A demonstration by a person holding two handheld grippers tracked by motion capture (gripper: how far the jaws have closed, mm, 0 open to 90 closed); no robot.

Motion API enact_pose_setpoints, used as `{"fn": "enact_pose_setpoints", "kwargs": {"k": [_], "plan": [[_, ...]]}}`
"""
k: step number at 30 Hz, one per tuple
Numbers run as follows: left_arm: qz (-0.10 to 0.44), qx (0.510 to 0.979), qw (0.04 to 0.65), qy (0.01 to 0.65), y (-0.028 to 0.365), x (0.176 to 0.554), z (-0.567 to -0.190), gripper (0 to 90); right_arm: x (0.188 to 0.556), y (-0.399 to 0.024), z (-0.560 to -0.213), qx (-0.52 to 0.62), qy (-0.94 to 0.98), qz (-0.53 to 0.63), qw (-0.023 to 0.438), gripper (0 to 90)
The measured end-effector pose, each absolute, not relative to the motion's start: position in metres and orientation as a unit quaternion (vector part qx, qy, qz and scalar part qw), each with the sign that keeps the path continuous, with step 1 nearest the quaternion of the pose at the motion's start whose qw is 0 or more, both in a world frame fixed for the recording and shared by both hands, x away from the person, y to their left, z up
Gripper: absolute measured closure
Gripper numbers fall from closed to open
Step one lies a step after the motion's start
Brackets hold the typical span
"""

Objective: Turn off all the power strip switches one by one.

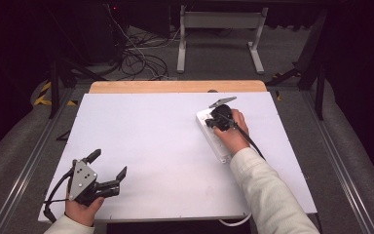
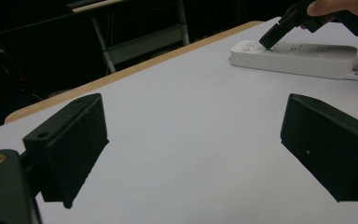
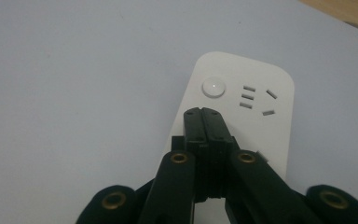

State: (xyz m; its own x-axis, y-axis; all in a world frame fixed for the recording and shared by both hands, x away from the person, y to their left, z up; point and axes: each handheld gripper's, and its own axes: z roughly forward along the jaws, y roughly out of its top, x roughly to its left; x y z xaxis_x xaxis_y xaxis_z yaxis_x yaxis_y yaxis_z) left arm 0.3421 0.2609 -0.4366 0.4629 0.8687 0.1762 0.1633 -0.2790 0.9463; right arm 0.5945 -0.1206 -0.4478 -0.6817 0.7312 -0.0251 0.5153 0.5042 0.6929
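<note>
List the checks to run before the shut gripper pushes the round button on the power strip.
1. Right gripper jaws shut together, nothing between them: ok.
2. Tip lined up with the round button: not ok, it sits just short of it.
3. Power strip lying flat on the table: ok.
4. Sockets by the button free of plugs: ok.
5. Left gripper open, apart from the strip: ok.
6. Strip switched on: cannot tell.

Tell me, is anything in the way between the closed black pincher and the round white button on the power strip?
Nothing visible. The shut right gripper hovers just short of the round white button on the white plastic power strip.
</note>
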Motion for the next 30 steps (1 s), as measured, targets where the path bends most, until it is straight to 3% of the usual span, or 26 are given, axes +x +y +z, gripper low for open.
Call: {"fn": "enact_pose_setpoints", "kwargs": {"k": [30], "plan": [[0.371, 0.710, 0.478, 0.361, 0.2606, 0.3412, -0.4364, 8.0, 0.5930, -0.1163, -0.4507, 0.368, 0.854, 0.328, 0.165, 90.0]]}}
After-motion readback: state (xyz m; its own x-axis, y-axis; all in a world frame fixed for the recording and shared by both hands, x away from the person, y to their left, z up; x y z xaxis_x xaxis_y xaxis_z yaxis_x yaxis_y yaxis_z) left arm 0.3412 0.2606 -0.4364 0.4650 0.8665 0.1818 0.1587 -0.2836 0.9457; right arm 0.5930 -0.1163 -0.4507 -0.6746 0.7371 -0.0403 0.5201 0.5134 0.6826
